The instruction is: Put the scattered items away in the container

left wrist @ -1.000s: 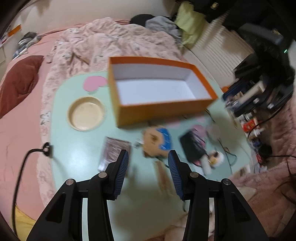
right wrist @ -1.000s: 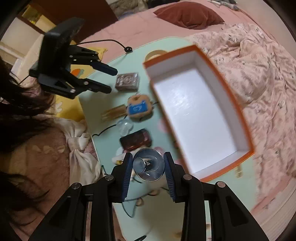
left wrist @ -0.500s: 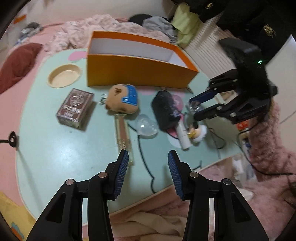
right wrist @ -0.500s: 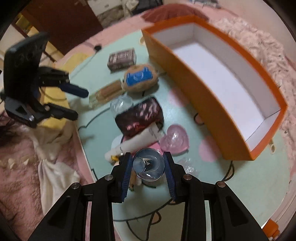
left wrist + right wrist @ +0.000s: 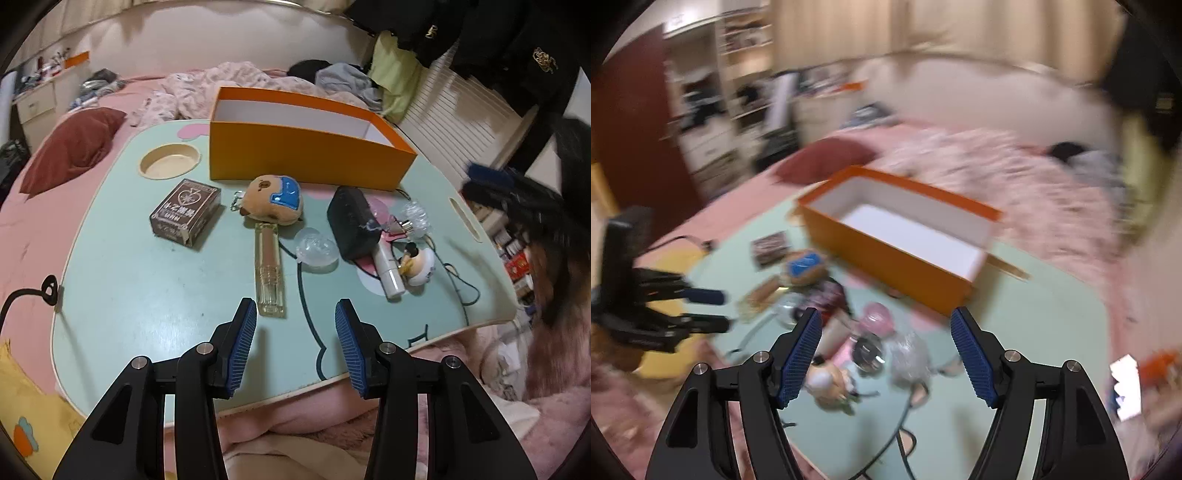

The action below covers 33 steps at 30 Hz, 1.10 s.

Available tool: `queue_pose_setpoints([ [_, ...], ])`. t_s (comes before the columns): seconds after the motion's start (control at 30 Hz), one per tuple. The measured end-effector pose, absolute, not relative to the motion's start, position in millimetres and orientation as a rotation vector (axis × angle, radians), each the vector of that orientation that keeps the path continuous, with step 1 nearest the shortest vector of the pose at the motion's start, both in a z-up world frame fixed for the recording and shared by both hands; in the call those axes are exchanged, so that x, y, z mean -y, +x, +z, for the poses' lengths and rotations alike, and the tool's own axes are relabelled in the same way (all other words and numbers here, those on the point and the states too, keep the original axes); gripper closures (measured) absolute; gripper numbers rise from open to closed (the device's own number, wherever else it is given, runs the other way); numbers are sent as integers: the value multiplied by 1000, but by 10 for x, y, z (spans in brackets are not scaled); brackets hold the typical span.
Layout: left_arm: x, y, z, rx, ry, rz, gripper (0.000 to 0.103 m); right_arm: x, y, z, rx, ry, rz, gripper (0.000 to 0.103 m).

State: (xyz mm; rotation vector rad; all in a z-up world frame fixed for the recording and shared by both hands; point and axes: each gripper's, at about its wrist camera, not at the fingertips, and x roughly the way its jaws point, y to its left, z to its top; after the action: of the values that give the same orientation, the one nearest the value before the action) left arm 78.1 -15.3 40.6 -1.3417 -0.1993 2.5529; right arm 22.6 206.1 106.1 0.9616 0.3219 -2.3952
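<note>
My left hand-held gripper (image 5: 295, 334) is hovering released, nothing between its blue pads, just short of a clear rectangular perfume bottle (image 5: 269, 269) lying on the mint-green counter (image 5: 147, 288). My right hand-held gripper (image 5: 886, 354) is opening its jaws, pressing on nothing, above a blurred shiny round item (image 5: 868, 350). Beyond the scattered items, the open orange cardboard box (image 5: 306, 155) is sitting at the counter's far side.
</note>
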Motion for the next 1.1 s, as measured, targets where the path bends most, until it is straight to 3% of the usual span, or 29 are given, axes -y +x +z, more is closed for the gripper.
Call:
queue_pose_setpoints([
  [0.13,22,911,337,31,-1301,2655,57,-2021,678,791,-178,950,-2468,26],
  [0.3,-23,919,250,22,-1282,2704,57,-1922,785,407,-26,1026,-2561,25],
  [0.5,15,889,148,59,-1304,2780,57,-1825,760,240,-105,1117,-2577,25],
  [0.53,12,896,142,44,-1305,2798,55,-1834,758,194,-85,1133,-2560,25],
  [0.6,3,892,118,32,-1309,2816,39,-1857,782,151,-112,1131,-2584,22],
  [0.67,-22,890,89,14,-1301,2840,23,-1820,785,103,-180,1138,-2605,9],
  [0.7,-22,890,72,21,-1294,2848,20,-1811,784,80,-191,1140,-2596,1],
  [0.8,-15,875,50,31,-1286,2858,12,-1808,784,75,-202,1146,-2586,0],
  [0.87,-2,843,31,40,-1303,2866,0,-1816,776,77,-207,1149,-2583,0],
  [1.1,-18,852,26,42,-1297,2870,0,-1818,767,79,-215,1153,-2571,0],
])
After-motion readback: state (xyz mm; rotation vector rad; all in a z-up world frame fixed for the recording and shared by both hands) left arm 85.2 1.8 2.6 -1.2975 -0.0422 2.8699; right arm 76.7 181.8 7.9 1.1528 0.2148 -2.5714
